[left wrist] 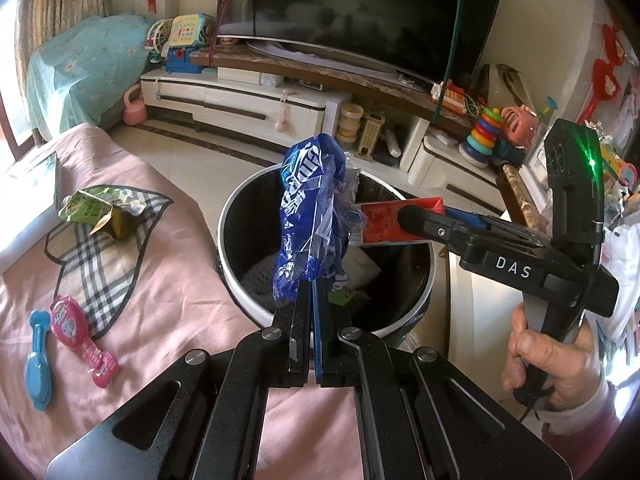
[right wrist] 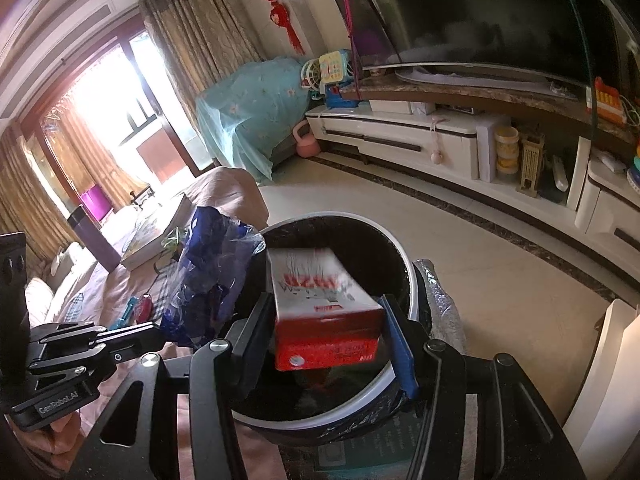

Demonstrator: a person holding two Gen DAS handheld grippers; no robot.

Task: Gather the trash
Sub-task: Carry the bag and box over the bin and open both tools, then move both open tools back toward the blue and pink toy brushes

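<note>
Left claw point(left wrist: 312, 280) clamped on blue wrapper point(left wrist: 312, 216), right claw point(right wrist: 324, 320) clamped on red carton point(right wrist: 320, 312); both over bin point(left wrist: 240, 208). Release well inside the rim.

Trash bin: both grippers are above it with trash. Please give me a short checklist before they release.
1. Blue plastic wrapper pinched in left gripper: ok.
2. Wrapper over trash bin opening: ok.
3. Red carton between right gripper fingers: ok.
4. Carton over the opening: ok.
5. Room left in the bin: ok, some trash lies low inside.
6. Wrapper touching carton: cannot tell.
</note>
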